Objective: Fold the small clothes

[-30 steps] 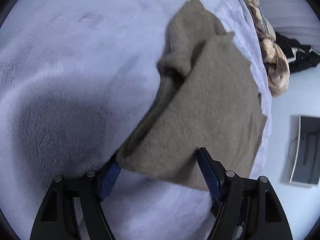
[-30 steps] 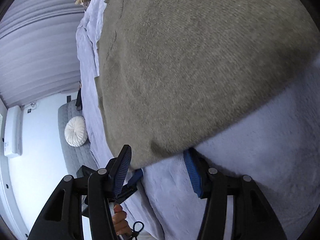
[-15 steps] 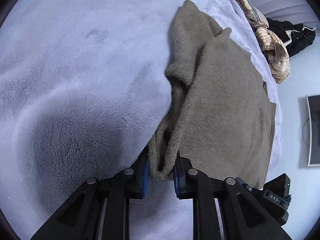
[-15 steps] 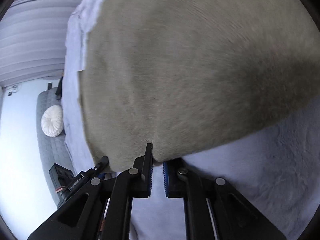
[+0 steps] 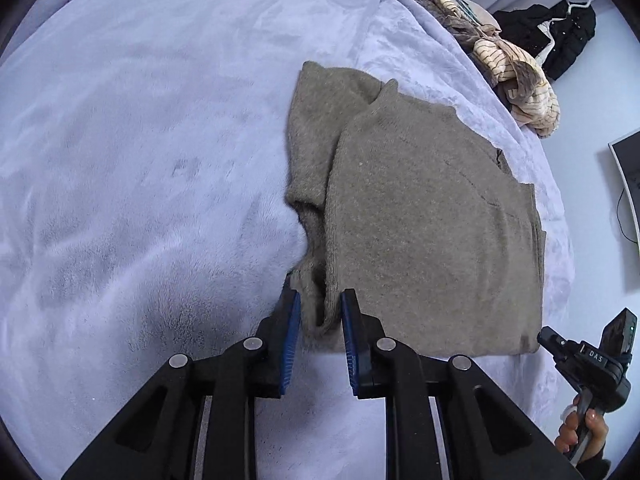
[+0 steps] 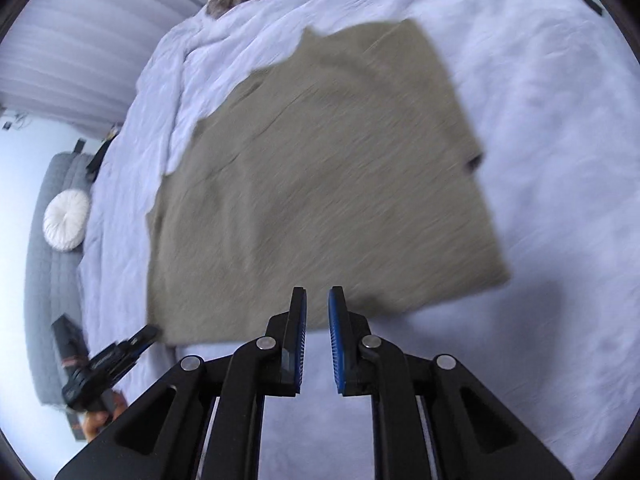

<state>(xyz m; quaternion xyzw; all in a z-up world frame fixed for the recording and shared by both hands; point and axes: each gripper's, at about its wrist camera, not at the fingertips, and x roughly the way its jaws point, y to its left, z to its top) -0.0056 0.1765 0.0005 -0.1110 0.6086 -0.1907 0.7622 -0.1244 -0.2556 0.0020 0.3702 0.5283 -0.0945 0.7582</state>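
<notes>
An olive-brown knit sweater (image 5: 420, 220) lies folded on the lilac fleece blanket (image 5: 140, 160). One sleeve is tucked under along its left side. My left gripper (image 5: 320, 312) stands at the sweater's near left corner, its jaws a little apart with the cloth edge loose between the blue pads. In the right wrist view the sweater (image 6: 320, 168) is blurred by motion. My right gripper (image 6: 317, 308) is just off its near edge, jaws narrowly apart and empty. The right gripper also shows in the left wrist view (image 5: 588, 364).
A heap of beige and striped clothes (image 5: 512, 64) and a black garment (image 5: 560, 36) lie at the bed's far right. A grey sofa with a white round cushion (image 6: 66, 220) stands beside the bed. A monitor (image 5: 628, 184) stands at the right.
Both grippers had shut on the sweater's near edge half a second ago. Now both have parted and drawn back, and the sweater lies flat on the blanket.
</notes>
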